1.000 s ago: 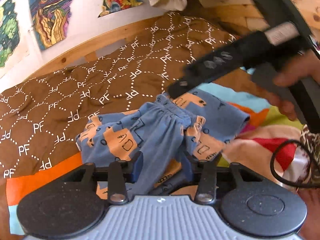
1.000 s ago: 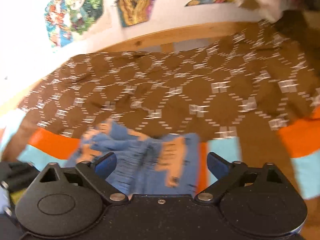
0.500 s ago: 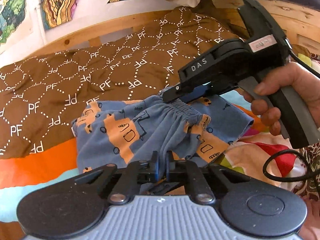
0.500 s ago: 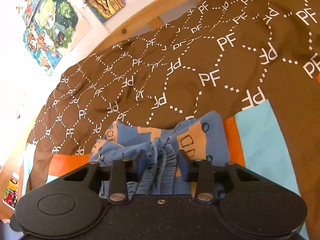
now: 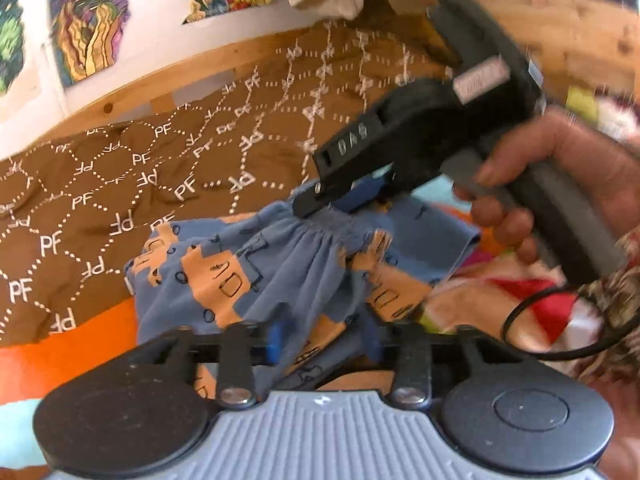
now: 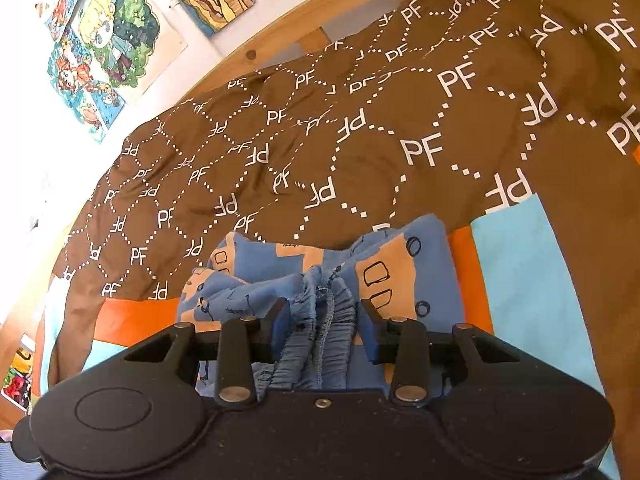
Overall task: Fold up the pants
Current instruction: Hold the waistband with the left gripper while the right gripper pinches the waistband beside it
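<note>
You have one pair of pants (image 5: 256, 272), blue with tan truck prints, lying bunched on the bed, on the brown "PF" bedspread (image 5: 120, 184) where it meets the orange and light-blue cover (image 6: 516, 264).

Your left gripper (image 5: 324, 336) sits at the 6 o'clock edge of the pants. Its two fingers (image 5: 276, 336) are partly apart and opening, with a fold of the blue cloth running between them; the pads stand clear of it on both sides.

Your right gripper (image 6: 324, 328) is at the gathered waistband. Its two fingers (image 6: 278, 328) are also partly apart and easing open, with the elastic waistband bunched up between them and filling most of the gap; whether the pads still press on it I cannot tell for certain, though the cloth touches both.

From the left wrist camera, the right gripper (image 5: 340, 200) shows at 2 o'clock, its tips down on the waistband, with your right hand (image 5: 560, 184) around its handle and one black cable (image 5: 560, 344) looping below it.

On the wall at 11 o'clock hang several colourful drawings (image 6: 116, 40).
</note>
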Tool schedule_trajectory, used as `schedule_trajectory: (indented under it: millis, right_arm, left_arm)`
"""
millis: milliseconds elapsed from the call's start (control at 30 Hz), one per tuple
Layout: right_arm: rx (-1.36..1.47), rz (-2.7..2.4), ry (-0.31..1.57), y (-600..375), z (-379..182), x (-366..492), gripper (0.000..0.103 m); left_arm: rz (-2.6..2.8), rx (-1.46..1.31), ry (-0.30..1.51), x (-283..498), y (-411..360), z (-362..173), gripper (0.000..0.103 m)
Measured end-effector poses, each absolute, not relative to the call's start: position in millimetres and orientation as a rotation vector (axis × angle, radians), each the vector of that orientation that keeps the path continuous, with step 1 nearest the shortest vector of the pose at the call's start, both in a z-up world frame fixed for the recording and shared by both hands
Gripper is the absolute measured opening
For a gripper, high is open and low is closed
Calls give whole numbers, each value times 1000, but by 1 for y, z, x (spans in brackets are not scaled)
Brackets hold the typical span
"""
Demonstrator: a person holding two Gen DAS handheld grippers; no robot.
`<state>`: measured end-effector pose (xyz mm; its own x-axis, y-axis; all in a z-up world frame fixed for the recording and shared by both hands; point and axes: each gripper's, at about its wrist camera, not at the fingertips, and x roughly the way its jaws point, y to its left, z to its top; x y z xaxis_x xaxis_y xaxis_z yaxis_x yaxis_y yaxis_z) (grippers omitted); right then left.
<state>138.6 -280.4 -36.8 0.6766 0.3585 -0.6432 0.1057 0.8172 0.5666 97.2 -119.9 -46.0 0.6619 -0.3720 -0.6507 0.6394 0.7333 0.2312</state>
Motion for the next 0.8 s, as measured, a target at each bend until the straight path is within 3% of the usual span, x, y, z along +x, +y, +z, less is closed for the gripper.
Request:
schedule_trajectory:
  millis: [100, 233, 300, 467, 800]
  right_arm:
    - [615, 147, 830, -280, -37, 139, 40]
    - [587, 140, 835, -276, -35, 140, 36]
    - [552, 137, 836, -272, -34, 140, 32]
    - [499, 126, 809, -268, -30, 135, 9]
    - [567, 57, 723, -286, -3, 105, 7]
  left_arm:
    - [-584, 547, 585, 94, -126, -51, 28]
    - [-566, 605, 541, 87, -131, -54, 7]
    - [-559, 601, 530, 85, -131, -54, 5]
    - [-566, 514, 542, 90, -123, -45, 4]
    - [-651, 344, 551, 92, -119, -19, 4]
